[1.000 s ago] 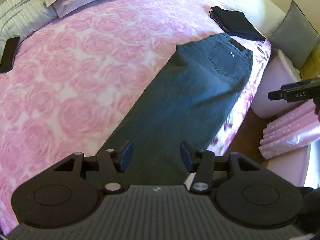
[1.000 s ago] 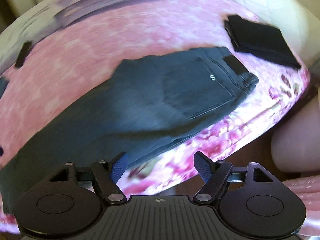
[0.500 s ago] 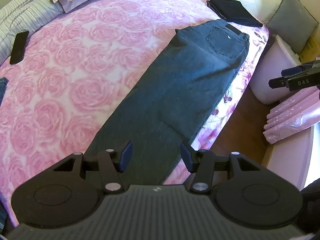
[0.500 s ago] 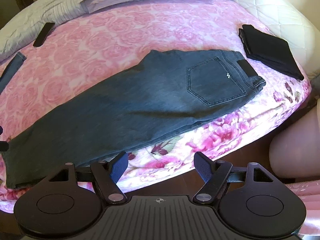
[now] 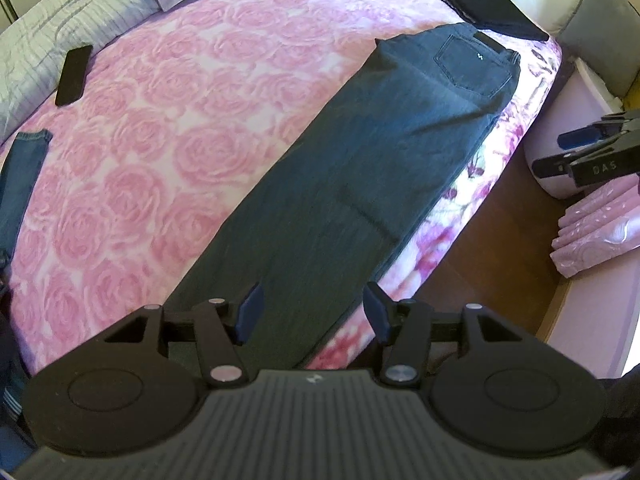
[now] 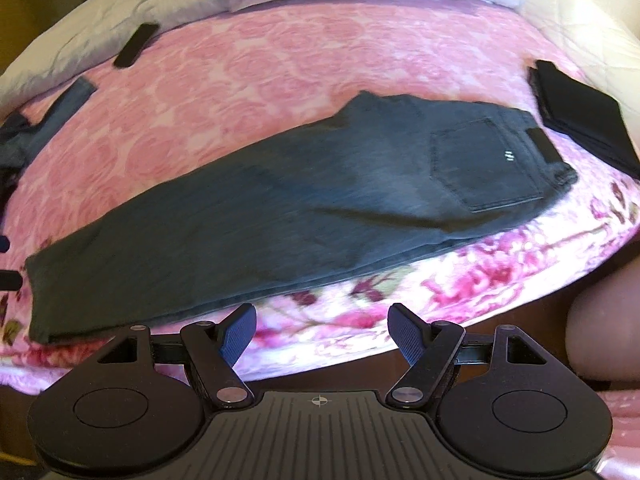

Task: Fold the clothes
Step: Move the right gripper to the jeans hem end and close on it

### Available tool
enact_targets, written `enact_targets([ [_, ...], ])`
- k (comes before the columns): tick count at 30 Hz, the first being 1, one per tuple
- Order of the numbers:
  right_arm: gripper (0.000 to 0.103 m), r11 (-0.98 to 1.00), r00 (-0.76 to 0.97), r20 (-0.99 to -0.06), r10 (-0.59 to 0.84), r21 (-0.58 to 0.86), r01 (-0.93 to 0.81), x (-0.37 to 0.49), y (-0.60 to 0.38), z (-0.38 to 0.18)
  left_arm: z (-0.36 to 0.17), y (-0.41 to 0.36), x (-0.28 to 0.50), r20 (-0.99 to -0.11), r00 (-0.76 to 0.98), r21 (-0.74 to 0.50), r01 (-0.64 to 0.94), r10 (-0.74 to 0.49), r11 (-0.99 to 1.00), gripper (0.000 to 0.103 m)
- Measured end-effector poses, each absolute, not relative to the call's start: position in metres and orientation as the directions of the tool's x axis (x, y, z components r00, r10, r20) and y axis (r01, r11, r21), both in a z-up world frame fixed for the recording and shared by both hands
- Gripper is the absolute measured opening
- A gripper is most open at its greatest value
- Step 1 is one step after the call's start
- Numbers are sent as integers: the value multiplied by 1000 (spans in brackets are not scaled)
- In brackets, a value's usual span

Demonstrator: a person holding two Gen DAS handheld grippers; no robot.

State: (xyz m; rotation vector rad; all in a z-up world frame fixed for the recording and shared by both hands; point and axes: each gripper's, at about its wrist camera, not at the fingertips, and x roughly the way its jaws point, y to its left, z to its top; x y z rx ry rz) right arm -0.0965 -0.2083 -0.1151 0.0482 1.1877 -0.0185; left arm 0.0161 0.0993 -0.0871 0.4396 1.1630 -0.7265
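Observation:
Dark grey jeans [image 5: 360, 168] lie flat and folded lengthwise along the bed's near edge, back pocket up, waist at the far right. My left gripper [image 5: 312, 304] hovers above the leg end; its jaws are opening and nothing is pressed between them. In the right wrist view, which is blurred, the whole jeans [image 6: 320, 208] show, hem at the left. My right gripper [image 6: 322, 320] hangs open over the bed's side below the jeans' middle, holding nothing. It also appears as a black right gripper [image 5: 592, 152] at the right edge of the left wrist view.
A pink rose bedspread [image 5: 160, 140] covers the bed. A folded black garment [image 5: 492, 10] lies beyond the waist, a black phone-like slab [image 5: 74, 74] near the pillows, another denim piece [image 5: 20, 176] at left. Wooden floor [image 5: 480, 260], folded pink fabric [image 5: 592, 232] and a grey cushion [image 5: 600, 28] lie right.
Both grippers have drawn back from the bed toward its edge, so more of the jeans shows. The right view has rolled, and the hem end now shows at its left.

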Motion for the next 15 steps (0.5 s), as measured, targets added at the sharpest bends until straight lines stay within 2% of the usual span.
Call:
enact_targets([
  [7,76,1000,377,-926,12,13,0,-100,-156,-117,-97,144,15,-941,185,-60,734,-283,677,51],
  [15,76,996,376,-926,-42,-10,86,-119,-64,-126,-109,221,24,-939,152,-38,846,-310,531,57],
])
